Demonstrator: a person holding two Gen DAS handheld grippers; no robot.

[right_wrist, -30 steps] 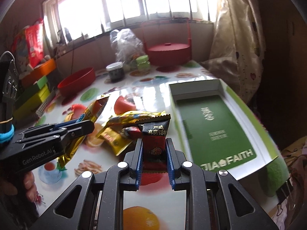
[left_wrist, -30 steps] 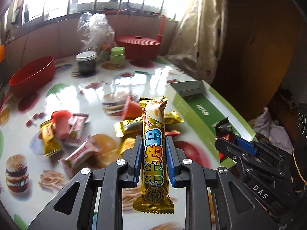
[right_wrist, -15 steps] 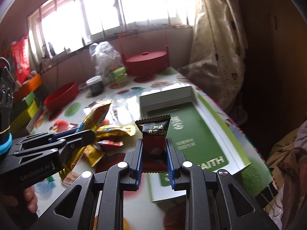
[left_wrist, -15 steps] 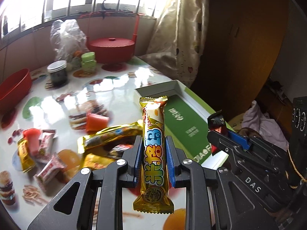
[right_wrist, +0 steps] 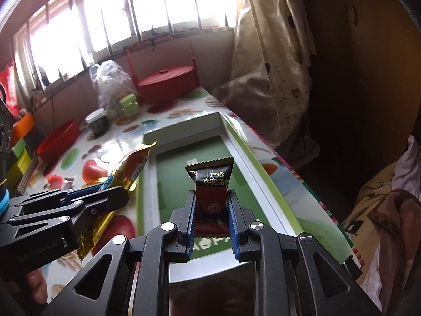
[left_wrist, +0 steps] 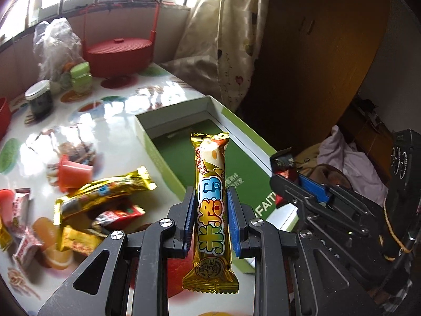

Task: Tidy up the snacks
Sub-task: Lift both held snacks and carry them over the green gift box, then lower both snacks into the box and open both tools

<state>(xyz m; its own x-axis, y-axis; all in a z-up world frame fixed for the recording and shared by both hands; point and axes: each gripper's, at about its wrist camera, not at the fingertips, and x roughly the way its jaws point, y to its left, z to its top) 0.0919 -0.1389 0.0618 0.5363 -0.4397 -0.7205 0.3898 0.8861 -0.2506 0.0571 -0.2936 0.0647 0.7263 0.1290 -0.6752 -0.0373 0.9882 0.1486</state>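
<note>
The left hand-held gripper [left_wrist: 211, 220] is clamped on a long gold-wrapped snack bar [left_wrist: 210, 208], pads pressing its middle, the bar's long axis running along the fingers with one crimped end toward the camera and the other sticking out ahead. The right hand-held gripper [right_wrist: 211, 220] is clamped on a small dark-wrapped candy [right_wrist: 210, 184], which stands upright between the blue pads with its serrated top edge above them.

Ahead of and below both lies the open green box [right_wrist: 244, 155], a shallow tray with white walls near the counter [left_wrist: 100, 115] edge on the curtain side. In the right wrist view the candy sits directly over the box's green floor, so the right hand looks the nearer of the two to a drop. In the left wrist view the bar's far tip overlaps the box interior, while the gripper itself hangs over the near left wall. The box's long axis runs away from the cameras, roughly in line with the bar, which suggests the bar could be laid down lengthwise without turning.

To the left of the box the remaining loose snacks [left_wrist: 100, 197] are heaped on the counter: another gold bar, small red packets, jelly cups. Further back stand a red lidded basket [left_wrist: 118, 52] and a dark jar [left_wrist: 39, 98].
</note>
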